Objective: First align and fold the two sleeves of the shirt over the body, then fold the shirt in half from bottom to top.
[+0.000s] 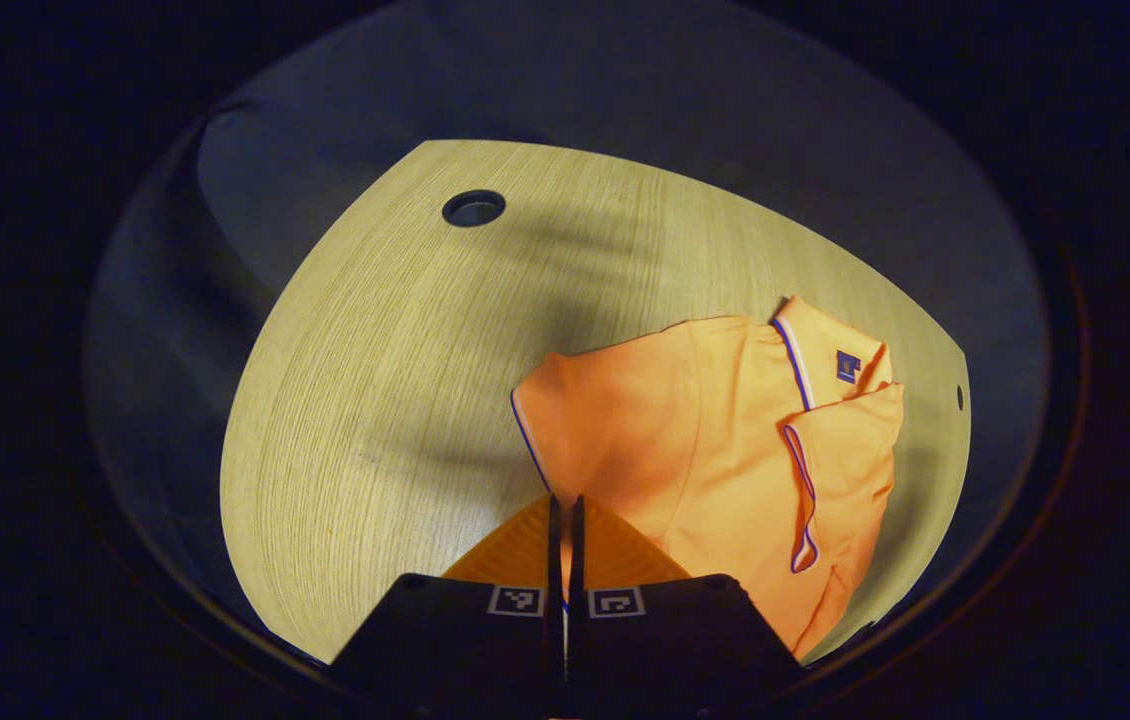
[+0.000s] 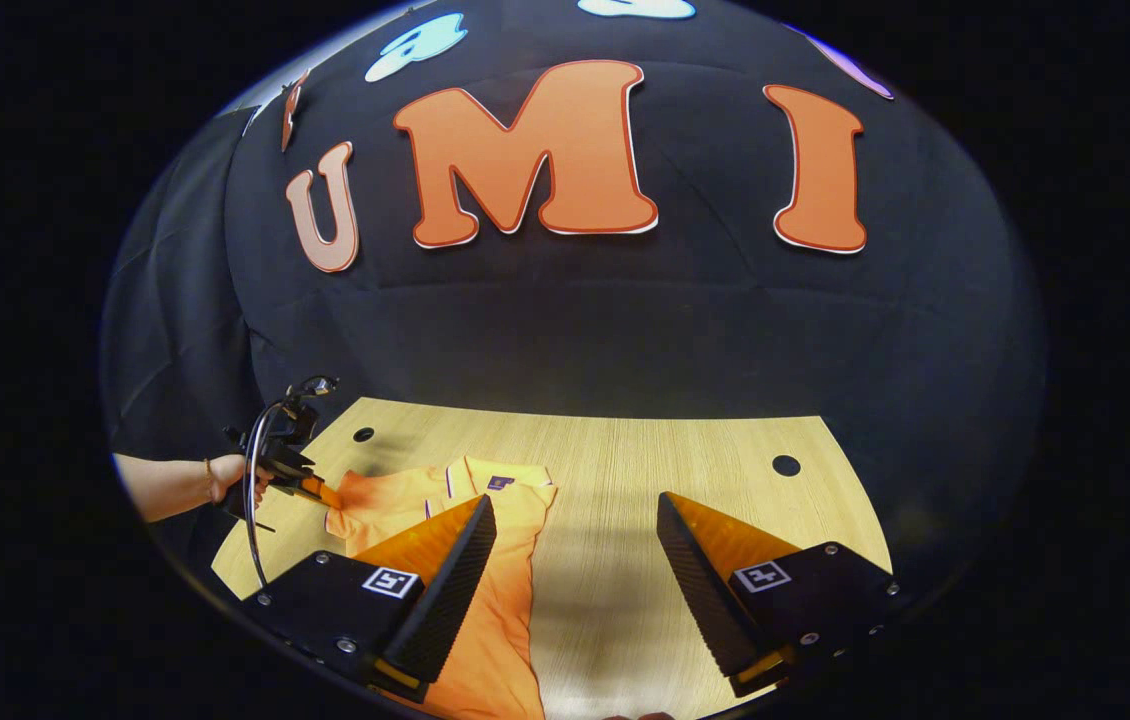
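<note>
Left gripper view: left gripper (image 1: 565,520) at 6 o'clock, fingers pinched together on an edge of the orange shirt (image 1: 725,440), which spreads toward 3 o'clock on the wooden table (image 1: 375,380). Right gripper view: right gripper (image 2: 575,530) spread wide and empty above the table; the shirt lies at 8 o'clock, a hand (image 2: 225,480) beyond it.

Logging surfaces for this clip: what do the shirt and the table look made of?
Shirt: soft orange knit, likely polo cotton or blend, matte, creasing easily, with striped trim at collar and sleeve. Table: pale wood-grain top, probably laminate; smooth, even, faintly shiny, with round holes.
</note>
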Available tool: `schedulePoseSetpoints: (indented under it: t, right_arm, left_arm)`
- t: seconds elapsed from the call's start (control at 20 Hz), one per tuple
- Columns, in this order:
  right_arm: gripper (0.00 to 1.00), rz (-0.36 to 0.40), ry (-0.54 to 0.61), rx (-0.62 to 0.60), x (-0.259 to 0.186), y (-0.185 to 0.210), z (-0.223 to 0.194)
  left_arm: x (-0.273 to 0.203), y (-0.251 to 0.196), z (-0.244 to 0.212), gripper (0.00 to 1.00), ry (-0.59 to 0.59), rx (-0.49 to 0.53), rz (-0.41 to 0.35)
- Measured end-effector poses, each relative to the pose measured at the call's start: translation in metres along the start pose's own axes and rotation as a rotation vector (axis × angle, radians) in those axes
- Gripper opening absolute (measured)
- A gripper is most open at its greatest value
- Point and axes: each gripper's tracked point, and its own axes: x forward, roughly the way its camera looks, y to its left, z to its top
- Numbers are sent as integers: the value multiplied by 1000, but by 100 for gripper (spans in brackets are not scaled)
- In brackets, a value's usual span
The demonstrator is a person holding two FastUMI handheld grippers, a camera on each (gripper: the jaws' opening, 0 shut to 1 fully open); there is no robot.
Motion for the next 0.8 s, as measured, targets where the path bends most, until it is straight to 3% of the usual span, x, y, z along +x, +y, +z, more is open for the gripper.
schedulePoseSetpoints:
  t: [0.45, 0.8]
  right_arm:
    - [99, 14, -28, 22, -12, -3, 4]
    - [99, 10, -21, 57, -18, -16, -5]
  left_arm:
    - [-50, -102, 7, 1, -89, 211, -96]
    - [-36, -197, -18, 1, -47, 302, -141]
